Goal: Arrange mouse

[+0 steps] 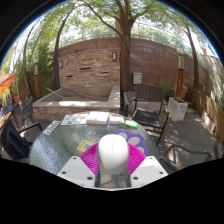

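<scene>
A white computer mouse sits between my gripper's two fingers, with the magenta pads pressed against both of its sides. The mouse is held above a round glass table. Its rear half is hidden by the gripper body.
A purple mat with pale spots and a yellow item lie on the table just beyond the fingers. Papers lie at the table's far side. Metal chairs stand around it. A brick wall and a tree stand behind.
</scene>
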### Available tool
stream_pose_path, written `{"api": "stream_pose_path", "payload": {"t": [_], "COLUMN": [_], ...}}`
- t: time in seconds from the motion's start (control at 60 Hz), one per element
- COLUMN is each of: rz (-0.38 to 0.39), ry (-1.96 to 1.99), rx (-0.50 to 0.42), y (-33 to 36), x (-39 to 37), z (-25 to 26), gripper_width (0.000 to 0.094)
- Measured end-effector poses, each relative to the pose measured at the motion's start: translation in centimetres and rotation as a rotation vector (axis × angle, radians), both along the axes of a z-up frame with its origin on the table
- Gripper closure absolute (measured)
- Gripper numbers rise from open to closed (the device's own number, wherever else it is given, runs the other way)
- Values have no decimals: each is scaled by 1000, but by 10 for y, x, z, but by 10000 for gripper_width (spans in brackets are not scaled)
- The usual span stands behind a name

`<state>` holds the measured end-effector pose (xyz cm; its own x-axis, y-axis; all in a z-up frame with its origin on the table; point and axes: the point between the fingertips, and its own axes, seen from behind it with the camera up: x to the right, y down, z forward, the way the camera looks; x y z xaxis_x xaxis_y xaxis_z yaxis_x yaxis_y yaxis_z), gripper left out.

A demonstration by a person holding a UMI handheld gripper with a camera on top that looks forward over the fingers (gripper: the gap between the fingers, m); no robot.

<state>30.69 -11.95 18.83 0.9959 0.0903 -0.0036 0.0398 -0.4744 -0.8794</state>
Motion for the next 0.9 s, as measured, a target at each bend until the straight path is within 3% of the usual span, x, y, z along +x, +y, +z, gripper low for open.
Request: {"api": "stream_pose_path", "payload": {"t": [0.083, 0.183, 0.367, 0.45, 0.65, 0.733, 0.783, 0.9], "rz": [-5, -16, -55, -56, -46, -25, -31, -59], "ry": [27, 50, 47, 41, 27, 6, -21, -33], "rx": [67, 66, -126, -193, -248, -240, -226, -195], "y": [56, 124, 187, 192, 186, 181, 175, 145], "x": [5, 14, 33, 38, 43, 42, 46, 42], "z": [33, 18, -126, -166, -196, -181, -168, -122], "gripper_width": [596, 590, 597, 589, 389, 71, 110, 81]}}
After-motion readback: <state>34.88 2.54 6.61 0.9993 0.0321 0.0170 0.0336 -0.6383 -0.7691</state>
